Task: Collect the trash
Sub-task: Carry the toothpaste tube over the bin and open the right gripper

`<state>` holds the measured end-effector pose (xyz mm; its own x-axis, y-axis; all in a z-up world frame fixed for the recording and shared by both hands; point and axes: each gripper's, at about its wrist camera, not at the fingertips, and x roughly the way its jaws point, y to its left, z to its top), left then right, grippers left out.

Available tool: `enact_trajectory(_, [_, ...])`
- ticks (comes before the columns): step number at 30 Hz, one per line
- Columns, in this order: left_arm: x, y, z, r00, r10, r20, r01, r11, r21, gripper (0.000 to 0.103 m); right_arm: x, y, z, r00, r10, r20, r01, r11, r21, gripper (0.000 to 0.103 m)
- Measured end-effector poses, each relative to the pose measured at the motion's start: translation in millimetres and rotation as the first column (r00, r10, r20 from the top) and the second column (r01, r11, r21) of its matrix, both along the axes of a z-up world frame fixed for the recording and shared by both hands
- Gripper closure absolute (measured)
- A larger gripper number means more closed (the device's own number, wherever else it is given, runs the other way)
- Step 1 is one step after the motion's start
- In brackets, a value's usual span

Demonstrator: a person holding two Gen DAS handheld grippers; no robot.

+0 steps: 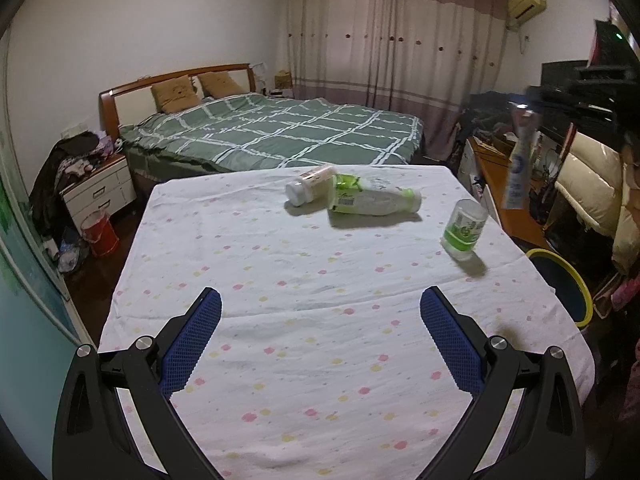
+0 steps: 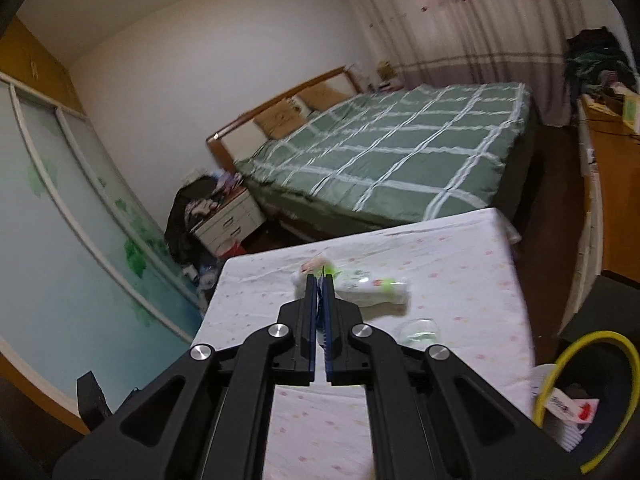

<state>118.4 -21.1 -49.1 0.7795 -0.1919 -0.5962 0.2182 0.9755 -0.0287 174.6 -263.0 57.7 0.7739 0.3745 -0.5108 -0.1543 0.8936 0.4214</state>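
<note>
three light, slippery bottles point(image 1: 372, 200) lying on table point(image 1: 280, 280), best pinched mid-body; left gripper point(image 1: 320, 340) spread wide and empty, right gripper point(image 2: 319, 280) clamped on thin white tube point(image 1: 520, 168) above bin point(image 2: 592, 400).

A table point(image 1: 280, 320) under a dotted white cloth point(image 1: 224, 240) bears two lying bottles point(image 1: 372, 200) at twelve o'clock and a cup point(image 1: 464, 230) at two.

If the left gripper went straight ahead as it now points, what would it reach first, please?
The left gripper is open above the bare tablecloth. Straight on, it would probably first meet the lying green-label bottle, though depth is unclear.
</note>
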Motion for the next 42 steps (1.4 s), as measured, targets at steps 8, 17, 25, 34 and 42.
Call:
enact_trajectory(8, [5,-41,6,0.996,-0.091,0.008,0.091,0.996,0.011,0.005,-58,-120,-27,0.965,-0.261,-0.03,0.261,0.965,0.008,0.1])
enact_trajectory(17, [18,-99,5,0.976,-0.217,0.002,0.217,0.976,0.025,0.005,-88,-223,-113,0.865,-0.466,-0.185,0.469,0.883,-0.027,0.1])
enact_trajectory(25, [49,-154,-4,0.953,-0.301,-0.016,0.301,0.951,0.063,0.005,-91,-259,-159,0.811,-0.53,-0.249,0.536,0.843,-0.049,0.078])
enact_trajectory(34, [86,-181,-34,0.959,-0.271,-0.089,0.278,0.956,0.091,0.005,-92,-252,-163,0.825,-0.513,-0.236,0.514,0.855,-0.063,0.076])
enact_trajectory(42, [124,-184,-56,0.96,-0.229,-0.162,0.241,0.969,0.054,0.005,-91,-239,-159,0.841,-0.493,-0.225,0.492,0.868,-0.065,0.073])
